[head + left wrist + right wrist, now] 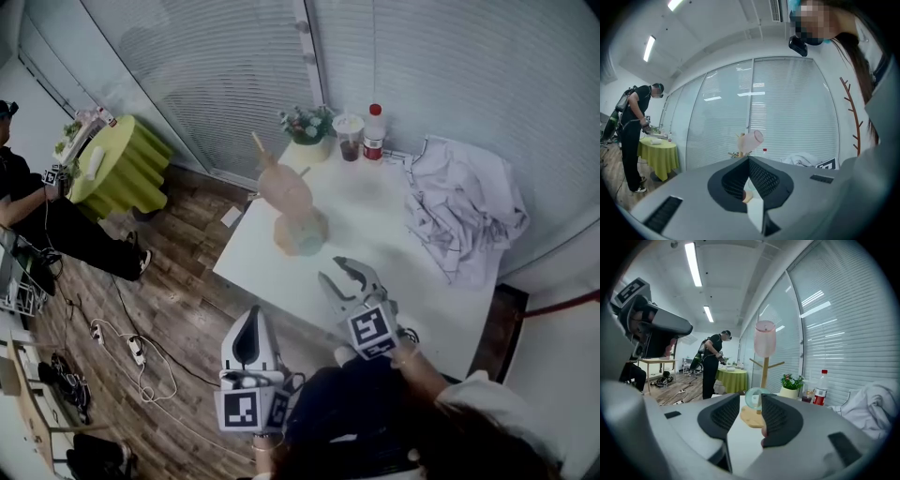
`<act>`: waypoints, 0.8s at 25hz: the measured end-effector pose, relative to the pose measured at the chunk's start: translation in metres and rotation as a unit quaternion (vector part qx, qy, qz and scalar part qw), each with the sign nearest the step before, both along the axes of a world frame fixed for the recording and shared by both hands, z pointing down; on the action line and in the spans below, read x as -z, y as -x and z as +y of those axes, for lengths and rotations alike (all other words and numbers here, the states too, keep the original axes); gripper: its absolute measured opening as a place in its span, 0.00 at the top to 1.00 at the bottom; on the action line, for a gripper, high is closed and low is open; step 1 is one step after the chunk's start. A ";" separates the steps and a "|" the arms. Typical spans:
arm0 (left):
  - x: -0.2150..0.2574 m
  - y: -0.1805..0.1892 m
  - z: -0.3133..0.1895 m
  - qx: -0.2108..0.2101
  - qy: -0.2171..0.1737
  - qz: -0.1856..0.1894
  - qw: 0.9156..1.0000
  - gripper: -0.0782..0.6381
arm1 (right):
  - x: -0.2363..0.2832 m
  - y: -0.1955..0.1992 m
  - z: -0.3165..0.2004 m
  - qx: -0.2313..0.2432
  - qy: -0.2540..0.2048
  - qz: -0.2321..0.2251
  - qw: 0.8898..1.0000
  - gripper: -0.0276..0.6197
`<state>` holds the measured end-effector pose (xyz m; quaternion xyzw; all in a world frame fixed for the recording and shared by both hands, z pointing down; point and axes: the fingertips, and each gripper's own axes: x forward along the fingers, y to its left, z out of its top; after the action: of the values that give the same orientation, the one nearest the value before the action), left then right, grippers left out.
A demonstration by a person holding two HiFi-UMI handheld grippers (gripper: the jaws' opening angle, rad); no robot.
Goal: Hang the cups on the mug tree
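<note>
The left gripper (749, 161) has its jaws closed on nothing, one pink plastic cup (765, 337) hangs atop the wooden mug tree (764, 373), a pale green translucent cup (753, 398) lying at its base is left to hang, and the right gripper (749, 399) holds its jaws half apart, empty.

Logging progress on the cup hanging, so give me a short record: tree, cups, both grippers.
tree: wooden mug tree on white table
hung: pale pink plastic cup, at the tree's top
unhung: pale green translucent cup, at the tree's base
left gripper: fingers together, empty
right gripper: fingers apart, empty
</note>
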<state>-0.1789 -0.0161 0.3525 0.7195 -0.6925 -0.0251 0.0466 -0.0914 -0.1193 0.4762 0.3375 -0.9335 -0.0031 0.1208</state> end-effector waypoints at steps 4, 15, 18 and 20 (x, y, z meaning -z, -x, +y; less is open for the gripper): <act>-0.006 0.000 0.018 0.006 0.014 -0.015 1.000 0.89 | 0.008 -0.009 0.015 -0.005 -0.007 -0.001 1.000 0.76; 0.004 -0.020 0.072 -0.012 0.020 -0.016 1.000 0.89 | 0.028 -0.031 0.077 -0.015 -0.009 -0.005 1.000 0.85; 0.007 -0.024 0.084 -0.012 0.024 -0.011 1.000 0.89 | 0.032 -0.038 0.088 -0.024 -0.012 -0.007 1.000 0.87; 0.009 -0.028 0.090 -0.020 0.017 -0.014 1.000 0.89 | 0.035 -0.043 0.095 -0.028 -0.013 -0.011 0.999 0.87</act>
<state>-0.1512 0.0736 0.3439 0.7324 -0.6790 -0.0017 0.0496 -0.0488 -0.0242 0.4409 0.3651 -0.9248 -0.0078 0.1067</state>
